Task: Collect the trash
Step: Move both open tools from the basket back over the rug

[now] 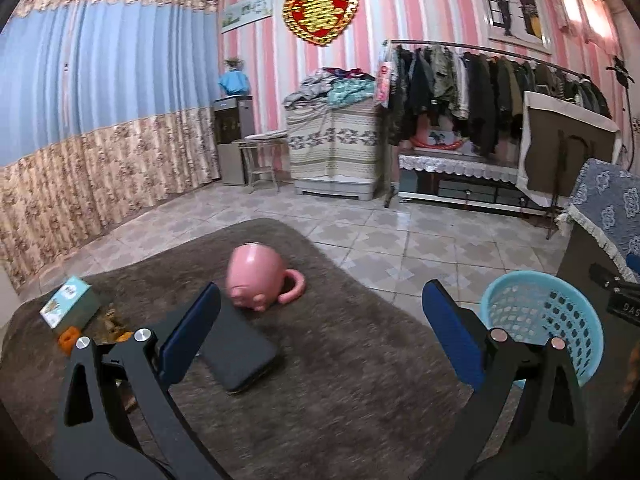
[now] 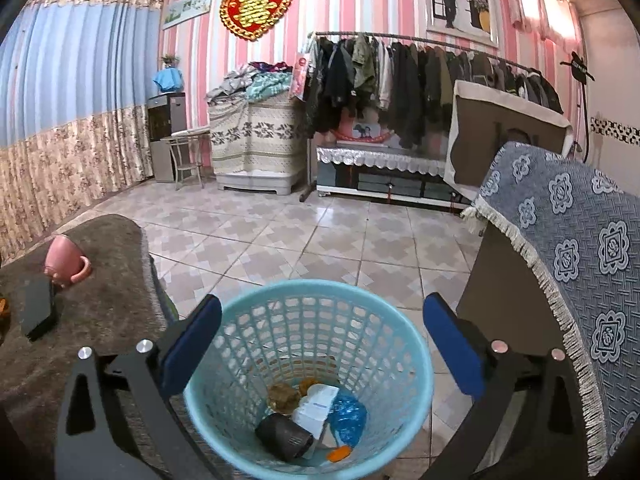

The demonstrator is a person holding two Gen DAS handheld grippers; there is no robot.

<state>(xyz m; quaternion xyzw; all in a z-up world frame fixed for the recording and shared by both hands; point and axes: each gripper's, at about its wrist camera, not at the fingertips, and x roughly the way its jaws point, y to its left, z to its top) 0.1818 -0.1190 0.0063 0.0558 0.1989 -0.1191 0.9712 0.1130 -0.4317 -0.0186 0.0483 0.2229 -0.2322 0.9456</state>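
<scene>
Right wrist view: my right gripper (image 2: 322,344) hangs above the blue basket (image 2: 240,404), jaws spread, nothing between them.
Trash (image 2: 316,412) lies inside; left gripper (image 1: 320,336) spread wide over the desk (image 1: 352,360).

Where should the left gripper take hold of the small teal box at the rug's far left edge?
Grip the small teal box across its two narrow faces, coming from the right and slightly above. It seems to stand tilted on edge, its printed face toward the camera, so the thin dimension probably fits the open left gripper easily. Orange scraps lie just in front; keep the fingers above them.
</scene>
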